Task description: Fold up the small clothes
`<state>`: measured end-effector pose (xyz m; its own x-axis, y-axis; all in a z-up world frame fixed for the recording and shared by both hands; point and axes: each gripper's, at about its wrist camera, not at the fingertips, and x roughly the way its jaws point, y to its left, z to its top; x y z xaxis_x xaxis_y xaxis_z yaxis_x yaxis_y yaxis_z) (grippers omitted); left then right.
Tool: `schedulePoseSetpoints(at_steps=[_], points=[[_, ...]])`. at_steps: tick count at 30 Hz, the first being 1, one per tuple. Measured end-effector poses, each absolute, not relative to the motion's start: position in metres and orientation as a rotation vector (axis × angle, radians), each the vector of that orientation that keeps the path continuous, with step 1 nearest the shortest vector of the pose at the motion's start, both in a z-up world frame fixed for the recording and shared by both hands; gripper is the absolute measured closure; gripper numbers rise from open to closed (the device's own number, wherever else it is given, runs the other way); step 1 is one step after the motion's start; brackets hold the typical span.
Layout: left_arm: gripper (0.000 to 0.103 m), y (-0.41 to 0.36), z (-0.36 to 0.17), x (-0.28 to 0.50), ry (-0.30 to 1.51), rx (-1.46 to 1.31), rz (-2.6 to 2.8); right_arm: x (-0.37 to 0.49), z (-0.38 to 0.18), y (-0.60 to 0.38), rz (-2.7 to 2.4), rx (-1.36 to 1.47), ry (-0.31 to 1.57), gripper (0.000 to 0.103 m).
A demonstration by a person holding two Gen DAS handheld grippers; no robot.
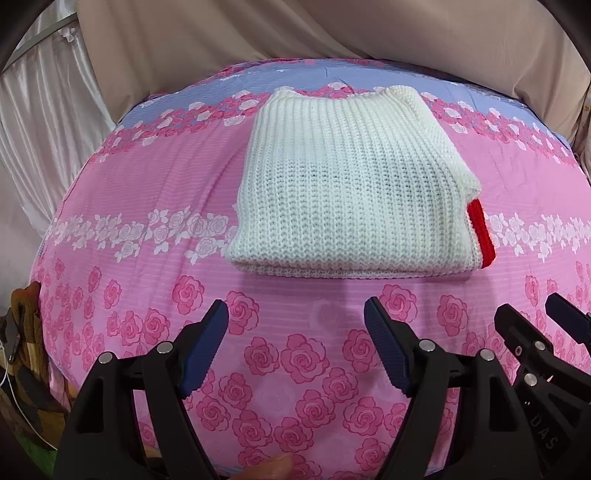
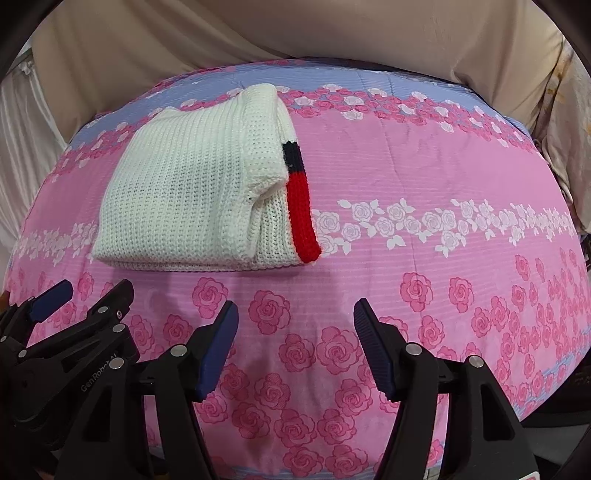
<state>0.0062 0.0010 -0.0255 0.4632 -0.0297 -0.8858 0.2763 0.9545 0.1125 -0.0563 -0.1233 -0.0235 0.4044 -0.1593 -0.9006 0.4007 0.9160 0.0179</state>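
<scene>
A white knitted sweater (image 1: 351, 184) lies folded into a thick rectangle on the pink rose-print bedsheet (image 1: 147, 192). A red and navy cuff sticks out at its right edge (image 2: 301, 206). In the right wrist view the sweater (image 2: 192, 184) sits up and to the left. My left gripper (image 1: 295, 314) is open and empty, a short way in front of the sweater's near edge. My right gripper (image 2: 295, 314) is open and empty, in front of the sweater's right corner. Each gripper shows at the edge of the other's view, the right one (image 1: 532, 314) and the left one (image 2: 92, 291).
Beige fabric (image 1: 295, 33) rises behind the bed. A pale satin curtain (image 1: 33, 122) hangs at the left. Brown clutter (image 1: 22, 314) sits past the bed's left edge. Open bedsheet stretches to the right of the sweater (image 2: 443, 177).
</scene>
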Motion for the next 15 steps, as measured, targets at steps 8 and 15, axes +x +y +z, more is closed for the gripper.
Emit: schedulePoseSetpoints(at_steps=[8,15], points=[[0.029,-0.0029,-0.0269,0.0037,1.077,0.269,-0.204,-0.0591,-0.0224,-0.1188,-0.376,0.263,1.097,0.039],[0.028,-0.0040,-0.0274,0.0021,1.079,0.269,-0.202,-0.0612,-0.0221,-0.1166,-0.377,0.272,1.100,0.039]])
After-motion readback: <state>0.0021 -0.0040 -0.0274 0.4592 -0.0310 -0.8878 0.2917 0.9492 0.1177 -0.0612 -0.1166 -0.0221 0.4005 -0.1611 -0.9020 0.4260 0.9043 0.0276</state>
